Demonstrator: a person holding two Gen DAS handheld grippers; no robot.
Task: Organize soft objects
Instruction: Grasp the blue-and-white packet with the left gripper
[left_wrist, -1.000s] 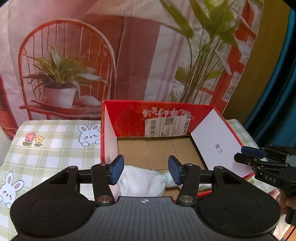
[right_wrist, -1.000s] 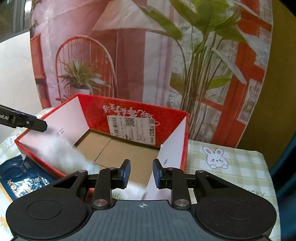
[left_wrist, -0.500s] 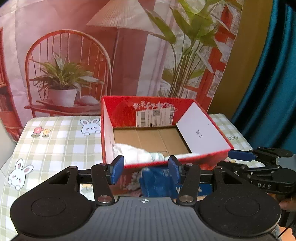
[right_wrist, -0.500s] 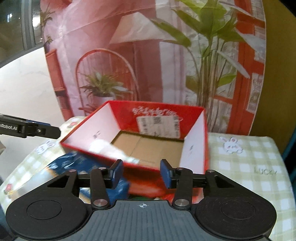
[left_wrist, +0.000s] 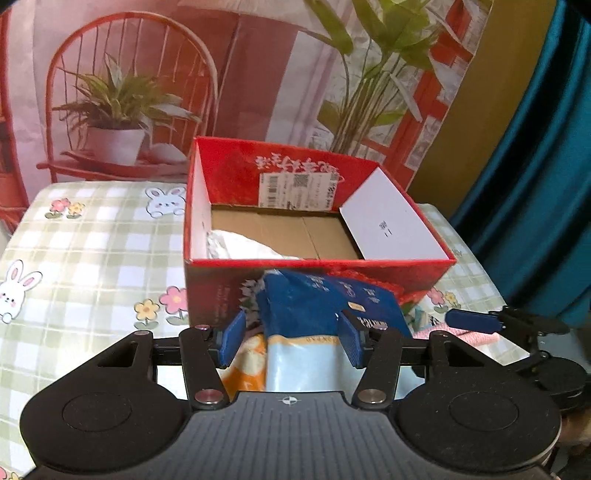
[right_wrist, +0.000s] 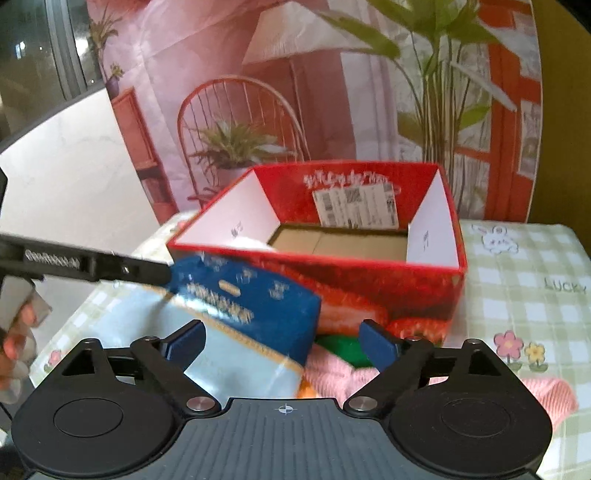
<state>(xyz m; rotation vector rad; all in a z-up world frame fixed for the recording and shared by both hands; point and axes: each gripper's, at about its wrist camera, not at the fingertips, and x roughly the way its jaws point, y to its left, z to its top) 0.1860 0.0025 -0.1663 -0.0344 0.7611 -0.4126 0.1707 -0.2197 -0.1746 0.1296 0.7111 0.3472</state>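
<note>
A red cardboard box (left_wrist: 317, 262) stands open on the checked tablecloth, with a white soft bundle (left_wrist: 240, 247) in its near left corner. A blue and pale soft pack (left_wrist: 317, 325) leans on the box's front wall. My left gripper (left_wrist: 291, 341) is open, its fingers on either side of the pack's lower part, not pressing it. My right gripper (right_wrist: 282, 341) is open, low in front of the box (right_wrist: 369, 273), over the pack (right_wrist: 243, 310), a pink knitted cloth (right_wrist: 332, 376) and a green item (right_wrist: 343, 347).
The tablecloth (left_wrist: 92, 258) with rabbit and flower prints stretches left of the box. An orange item (left_wrist: 247, 369) lies under the pack. A printed backdrop stands behind the box. A teal curtain (left_wrist: 546, 184) hangs at the right.
Both grippers have pulled back from above the box and come down in front of it. The right gripper has opened wide. The white bundle stays in the box.
</note>
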